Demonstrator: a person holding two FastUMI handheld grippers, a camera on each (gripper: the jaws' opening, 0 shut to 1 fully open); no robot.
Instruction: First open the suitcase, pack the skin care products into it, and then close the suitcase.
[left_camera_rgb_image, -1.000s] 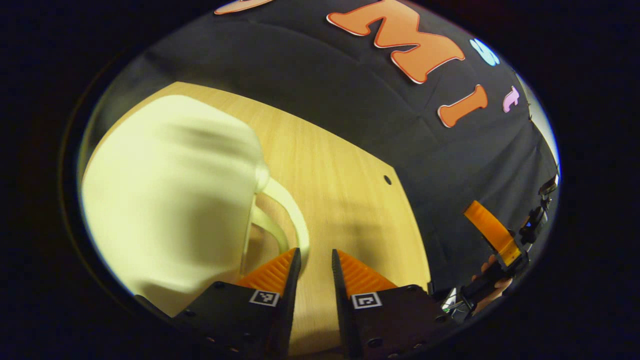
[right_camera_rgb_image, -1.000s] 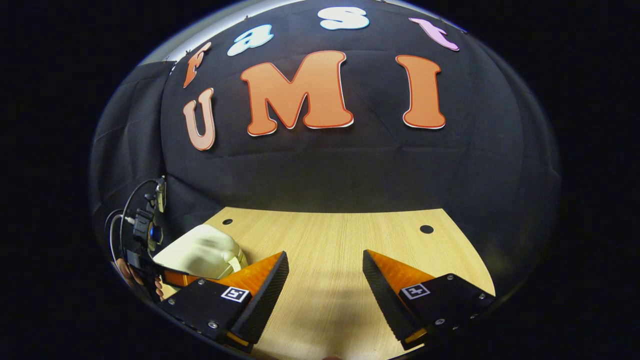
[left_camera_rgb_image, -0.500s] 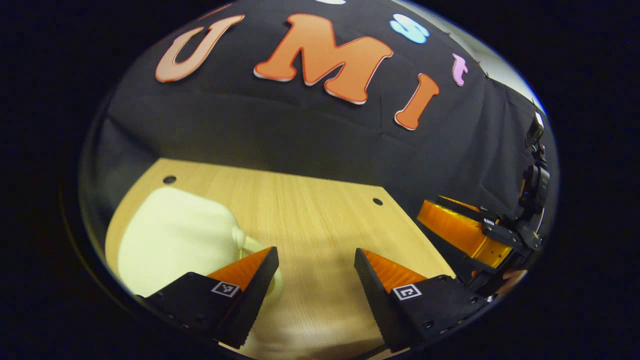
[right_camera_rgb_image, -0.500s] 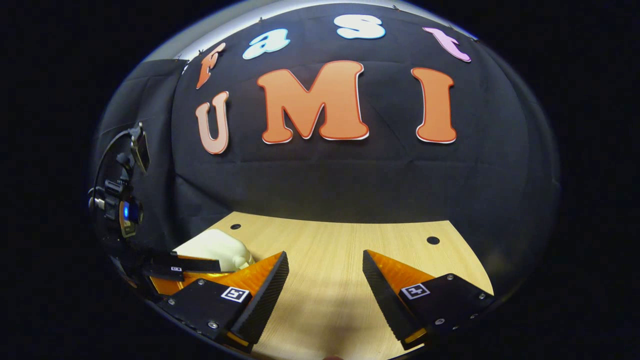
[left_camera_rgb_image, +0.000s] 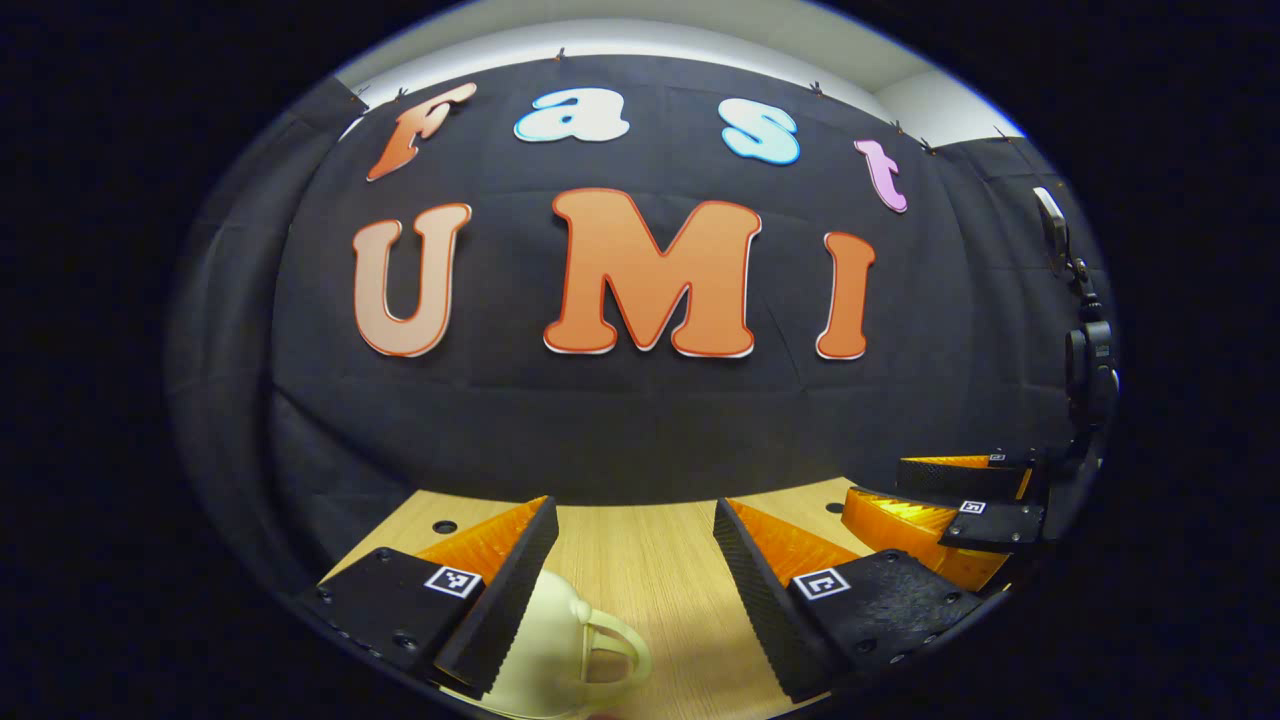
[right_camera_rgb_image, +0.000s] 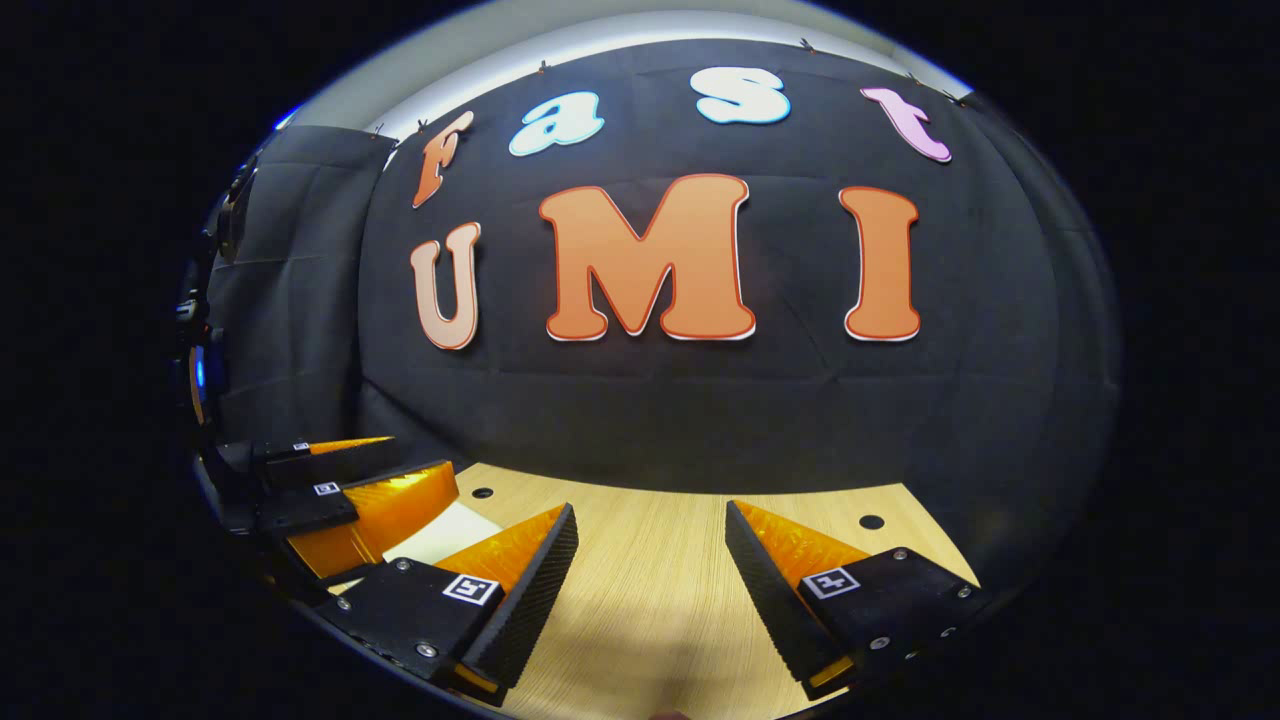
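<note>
Both hand-held grippers, left (left_camera_rgb_image: 633, 520) and right (right_camera_rgb_image: 650, 525), spread wide, gripping nothing, above wooden tabletop (right_camera_rgb_image: 650, 600); cream suitcase (left_camera_rgb_image: 555, 650) beneath left fingers.

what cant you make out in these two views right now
- Suitcase, left gripper view: cut off by the lower edge and partly hidden behind the left gripper; whether it is latched cannot be told.
- Suitcase, right gripper view: a pale sliver between the two grippers' fingers.
- Skin care products: whether they lie inside cannot be told.
- Right gripper: open over bare table, whose near part is cut off.
</note>
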